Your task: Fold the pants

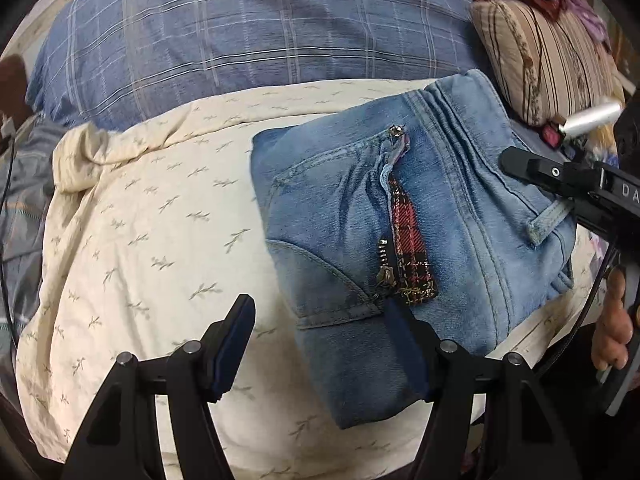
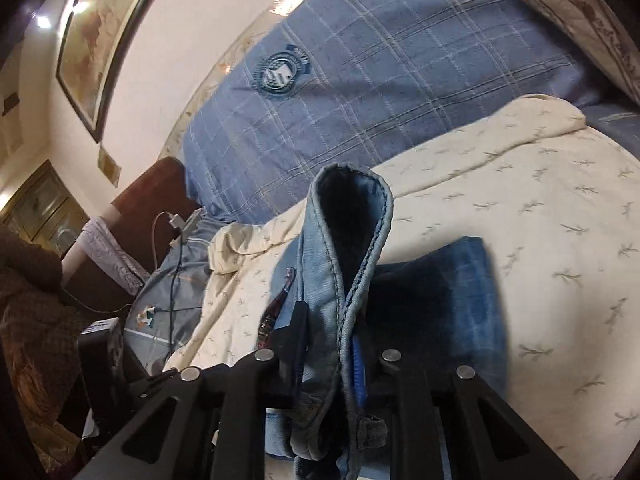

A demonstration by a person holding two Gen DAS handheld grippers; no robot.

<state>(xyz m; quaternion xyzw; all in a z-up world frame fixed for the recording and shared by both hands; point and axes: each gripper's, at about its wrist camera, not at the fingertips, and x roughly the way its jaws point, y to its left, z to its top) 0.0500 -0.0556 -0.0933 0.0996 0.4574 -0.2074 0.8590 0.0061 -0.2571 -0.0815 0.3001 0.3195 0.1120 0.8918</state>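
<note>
Light blue jeans [image 1: 432, 240] lie folded into a compact bundle on the cream bedspread [image 1: 160, 220], fly with red plaid lining and zipper facing up. My left gripper [image 1: 320, 320] is open at the bundle's near left edge, one finger over the denim, holding nothing. My right gripper [image 1: 520, 164] comes in from the right at the waistband. In the right wrist view my right gripper [image 2: 328, 320] is shut on the jeans' waistband [image 2: 344, 240], which stands up between the fingers.
A blue plaid pillow [image 1: 260, 32] lies behind the jeans. A striped cushion [image 1: 548, 60] sits at the back right. A charging cable [image 2: 172, 264] and a dark headboard [image 2: 152, 184] are at the bed's left side.
</note>
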